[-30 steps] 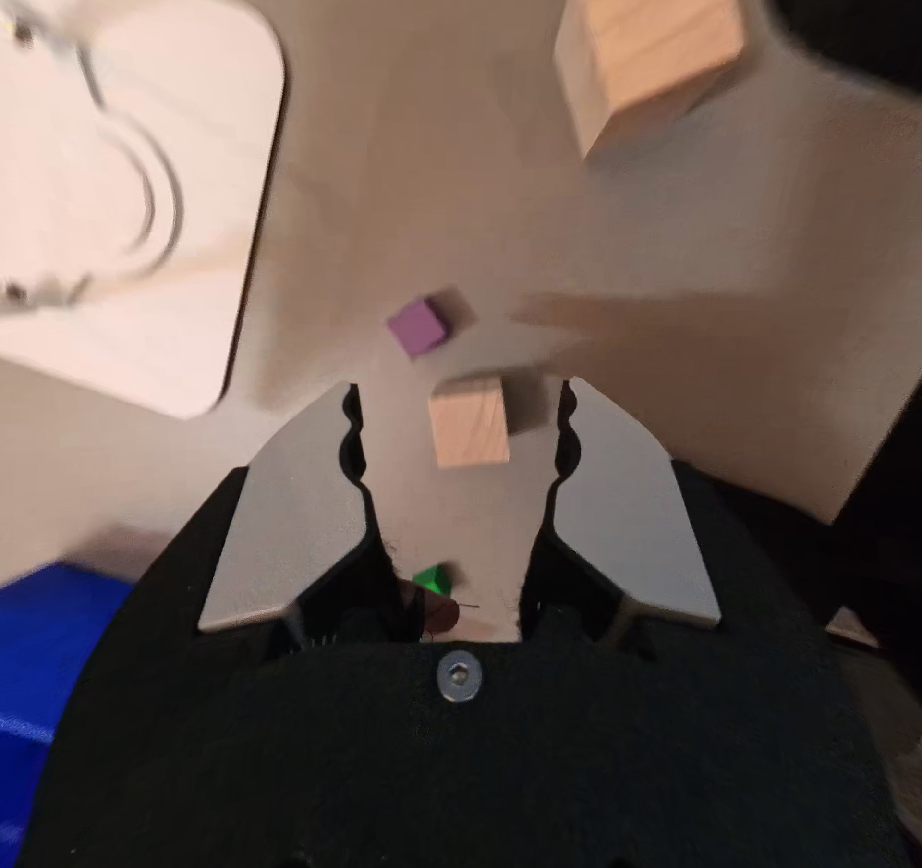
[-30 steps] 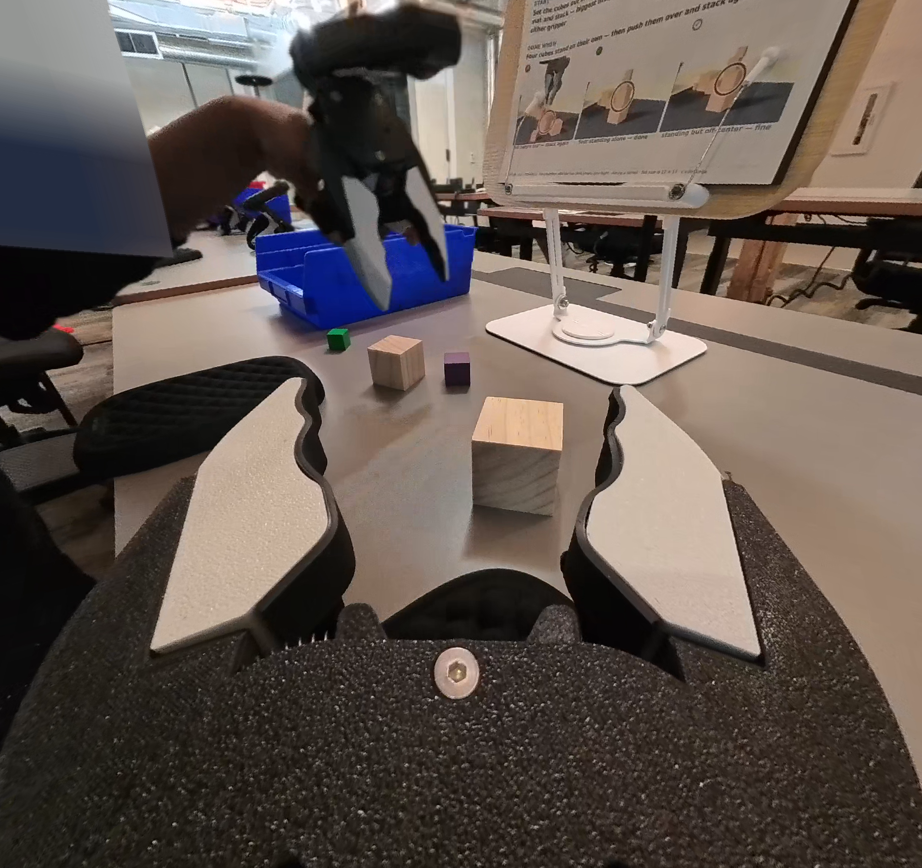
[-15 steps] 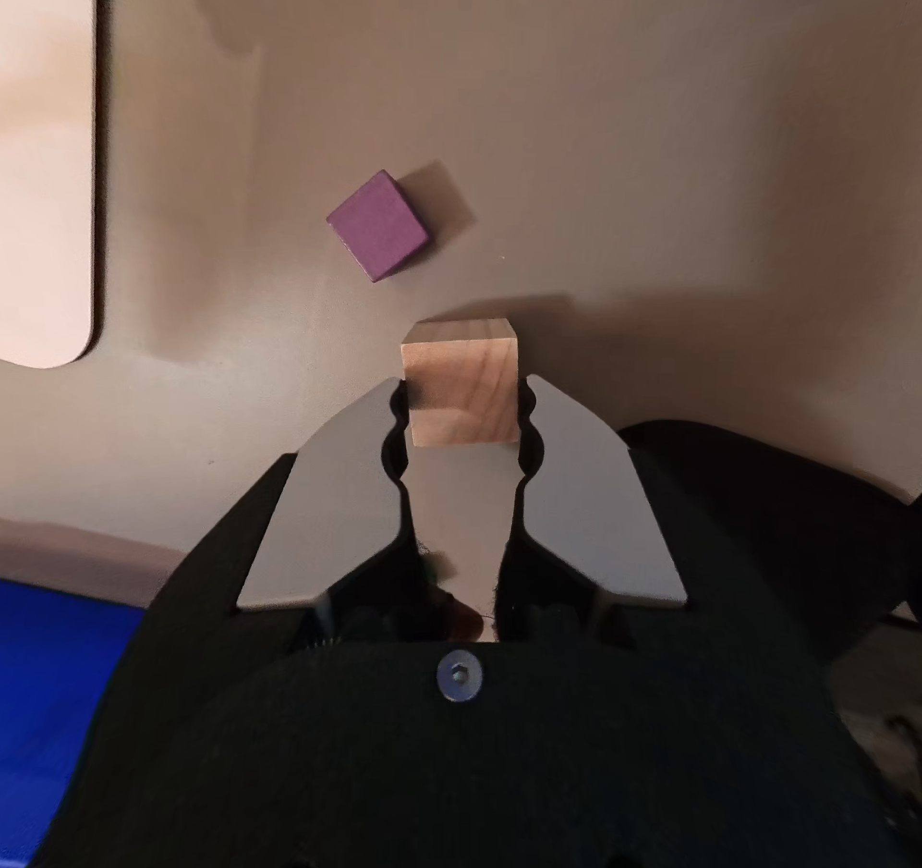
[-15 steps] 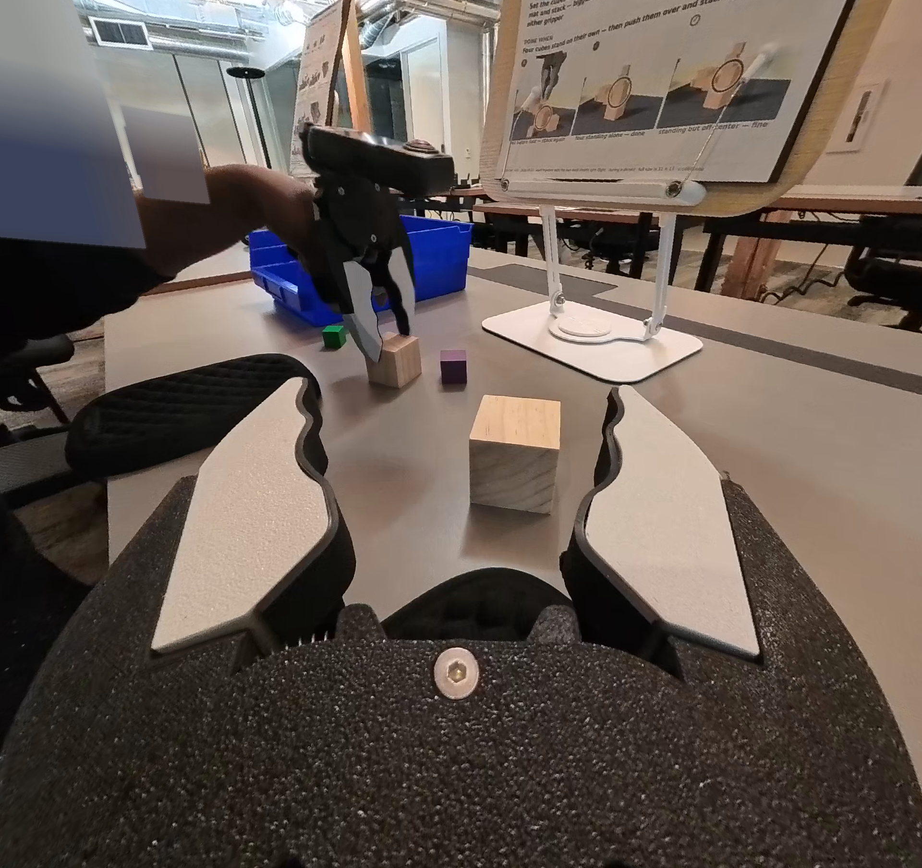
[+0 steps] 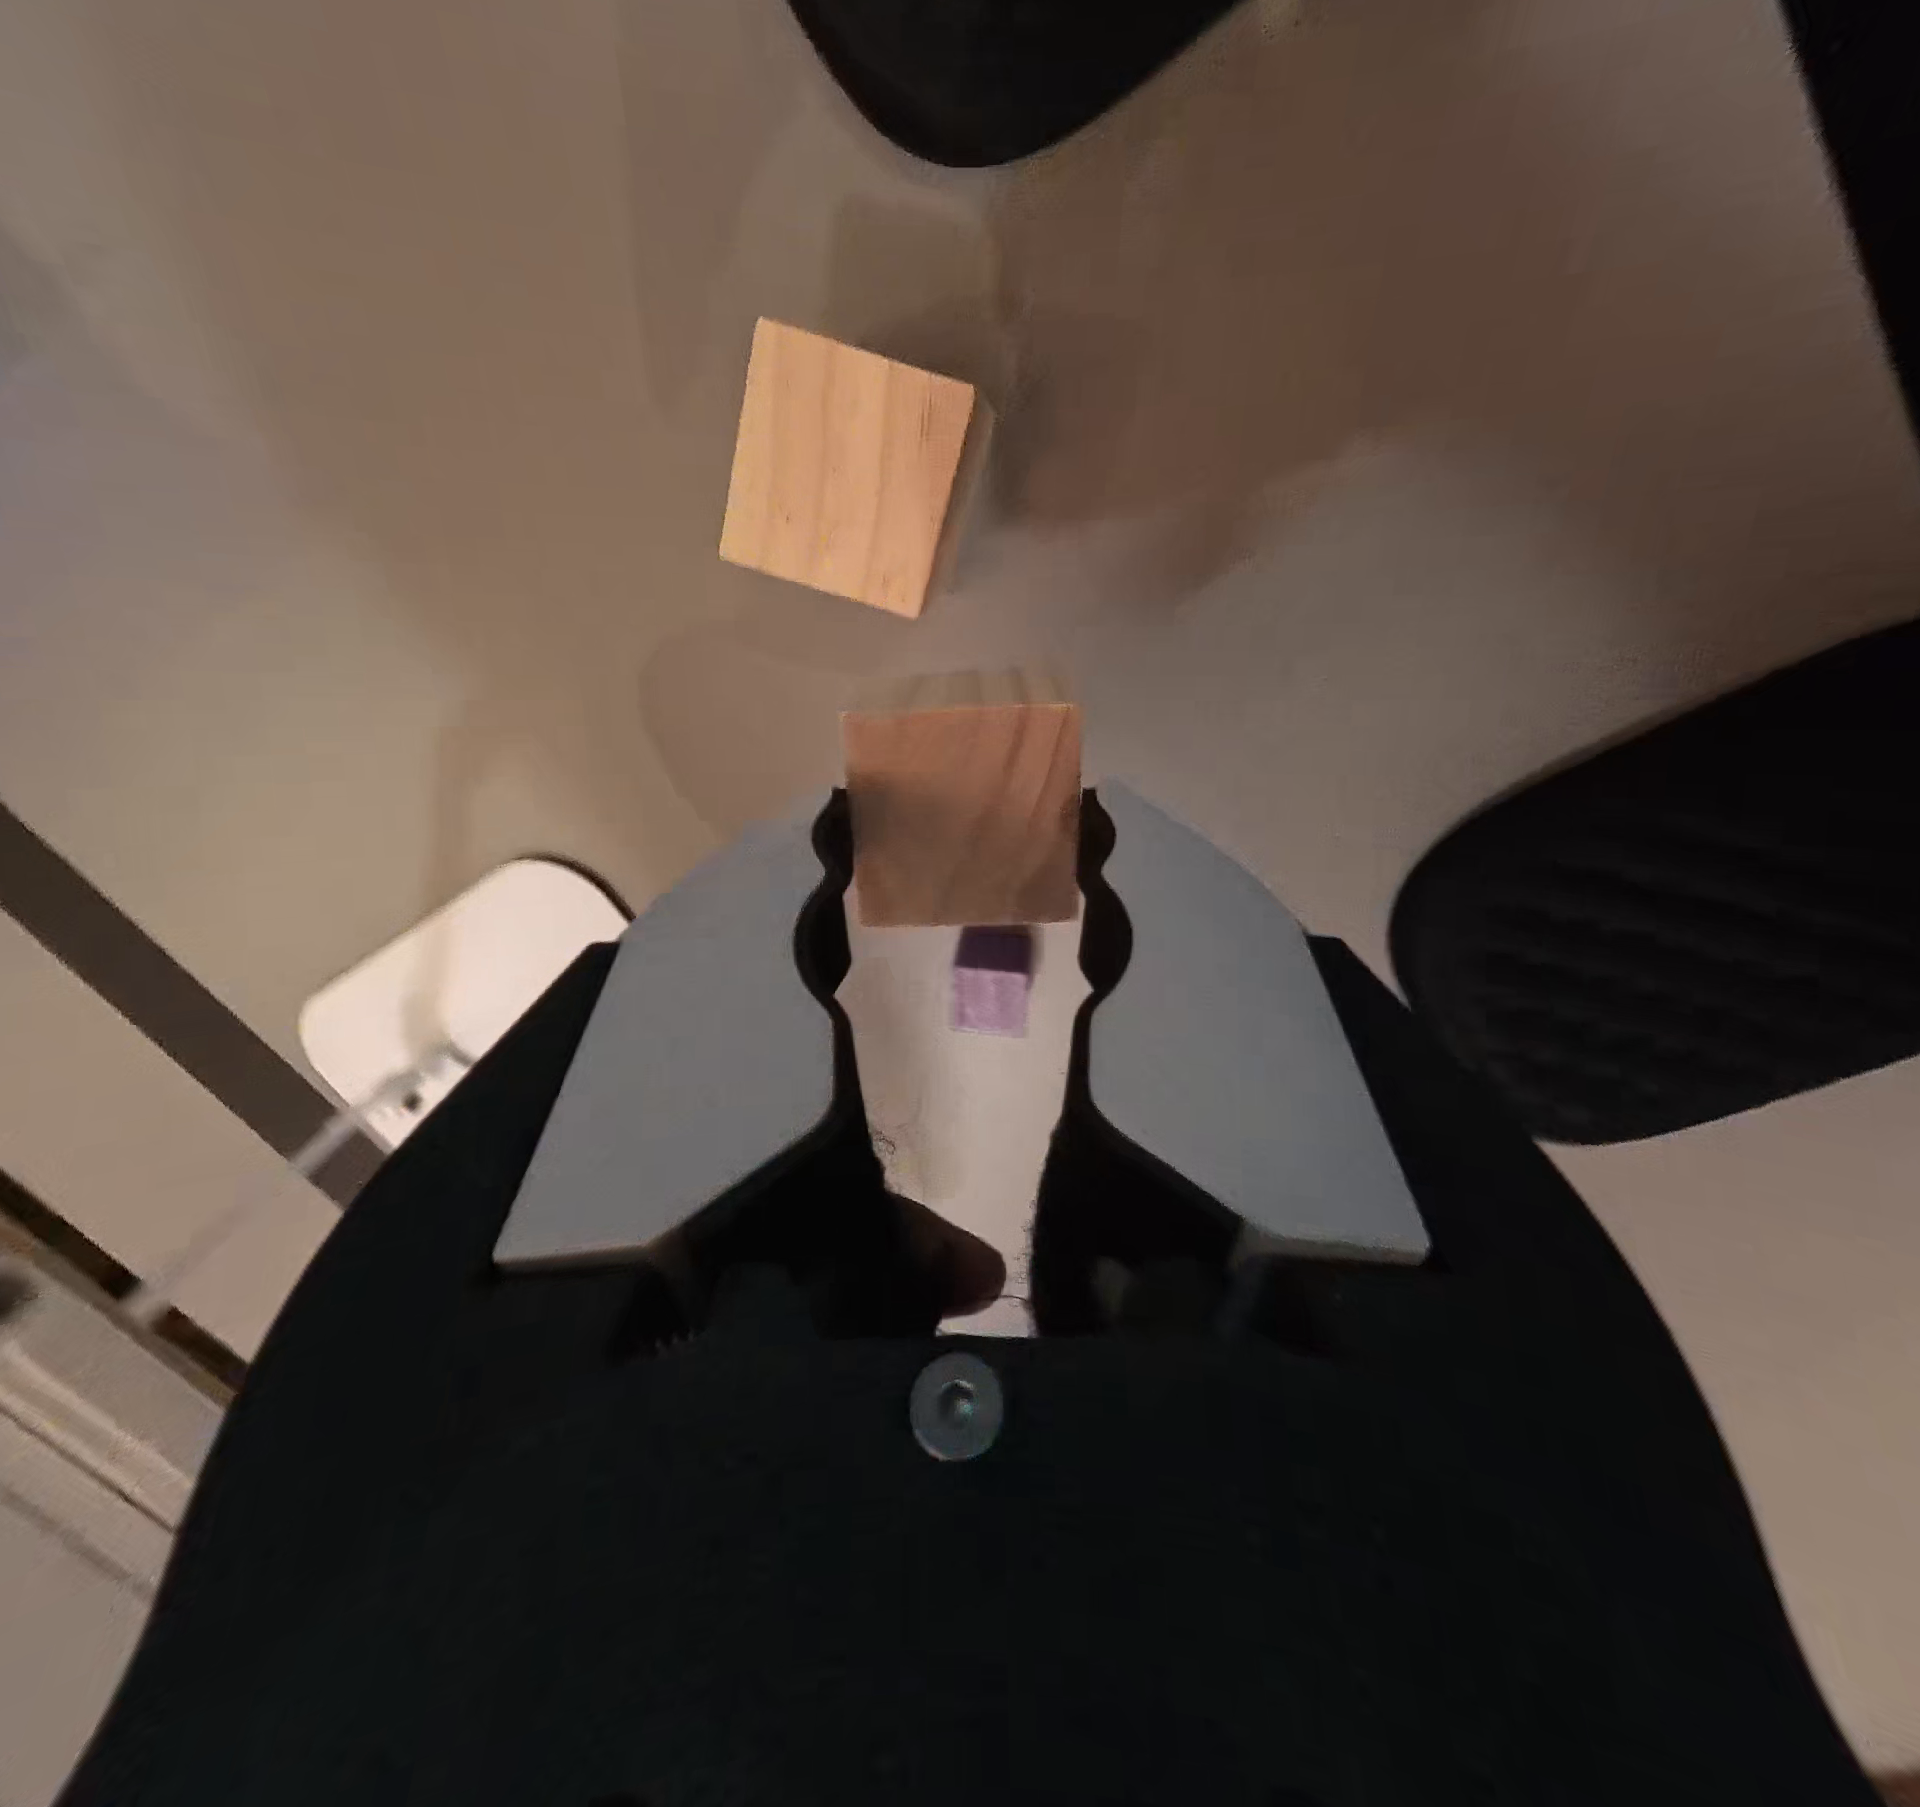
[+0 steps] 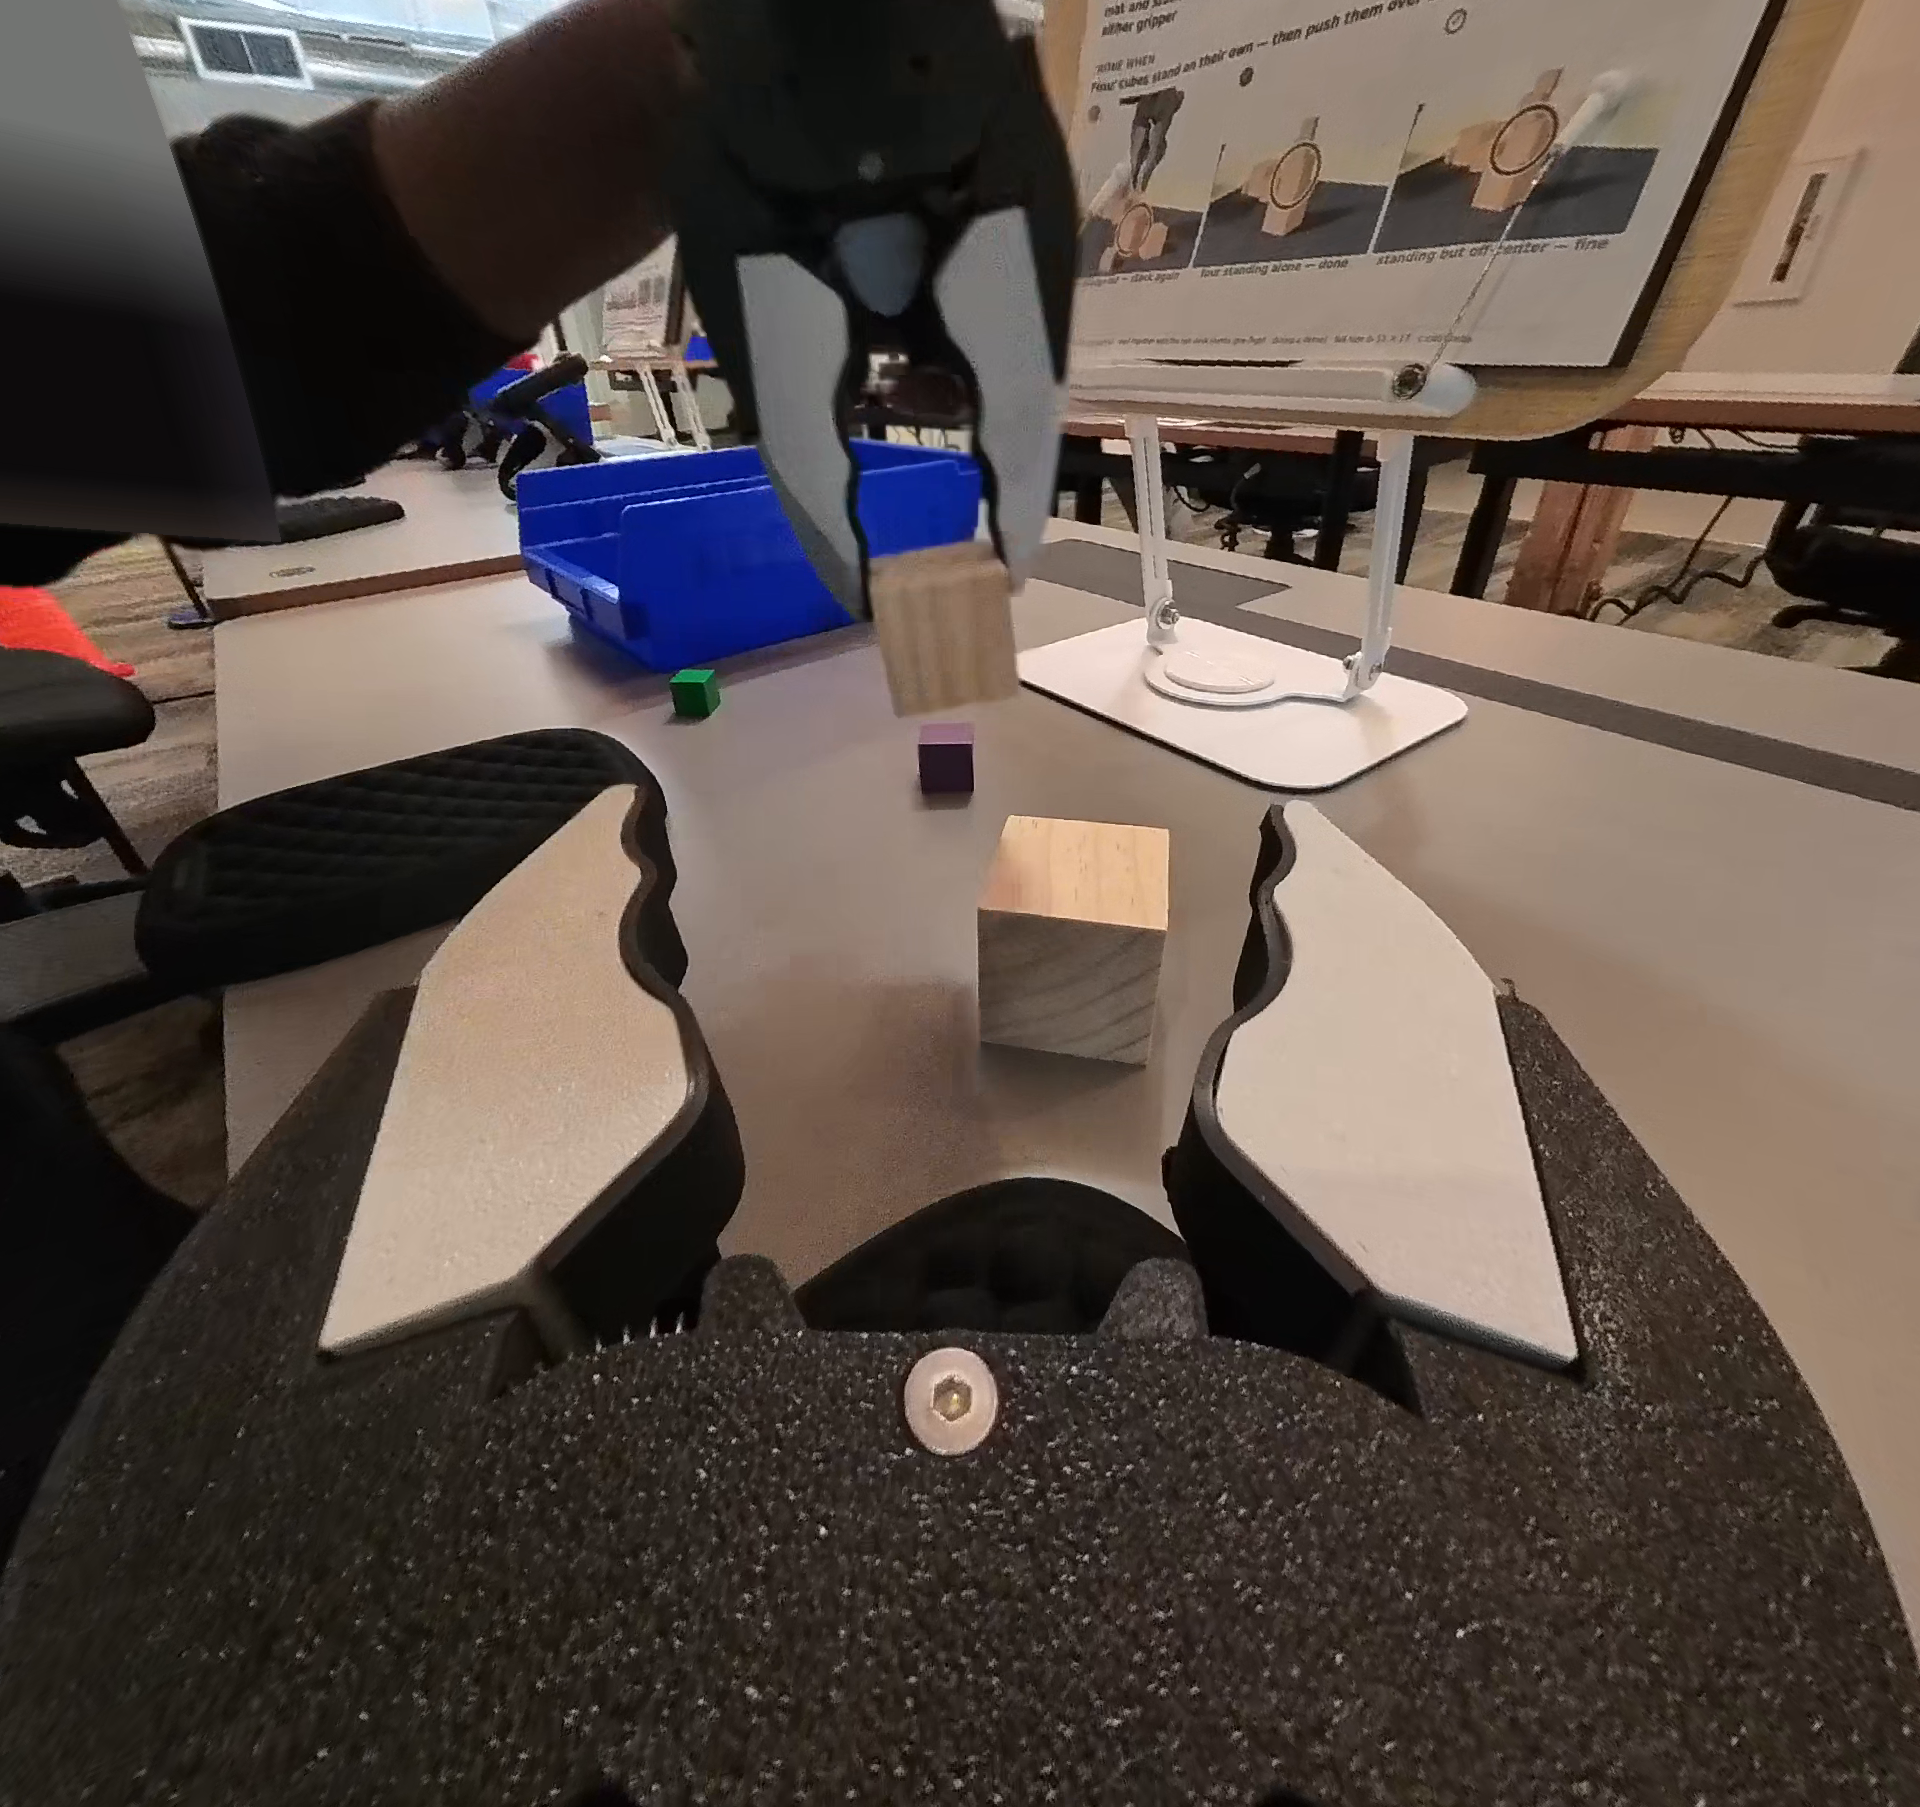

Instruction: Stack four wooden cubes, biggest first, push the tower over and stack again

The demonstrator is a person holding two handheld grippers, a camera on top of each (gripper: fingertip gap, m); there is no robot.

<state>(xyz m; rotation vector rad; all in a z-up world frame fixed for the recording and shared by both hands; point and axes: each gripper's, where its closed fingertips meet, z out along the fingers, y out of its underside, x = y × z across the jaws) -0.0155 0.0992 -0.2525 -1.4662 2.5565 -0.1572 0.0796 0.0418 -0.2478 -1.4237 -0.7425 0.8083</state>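
Wooden small cube (image 5: pixel 961 815) is hanging pinched in your left tool (image 5: pixel 961 822), clear above the desk (image 6: pixel 1558 926).
You're holding it up behind the larger wooden cube (image 6: pixel 1070 942), over the purple cube (image 6: pixel 945 758); your right tool (image 6: pixel 966 900) is gaping wide, gripping nothing, the larger cube just ahead.

Left hand-held gripper (image 5: pixel 961 822): matte black body, smooth in its own view; two flat silver-grey finger plates (image 5: pixel 717 1030) backed by black pads with wavy inner edges.
Right hand-held gripper (image 6: pixel 961 926): black body with a coarse, speckled grain; the same silver-grey plates (image 6: pixel 540 1082) over scalloped black pads.
Screws: one round silver hex-socket screw sits centred below each pair of fingers (image 6: pixel 949 1399).
Sleeve (image 6: pixel 312 303): dark, black, reaching to the wrist.
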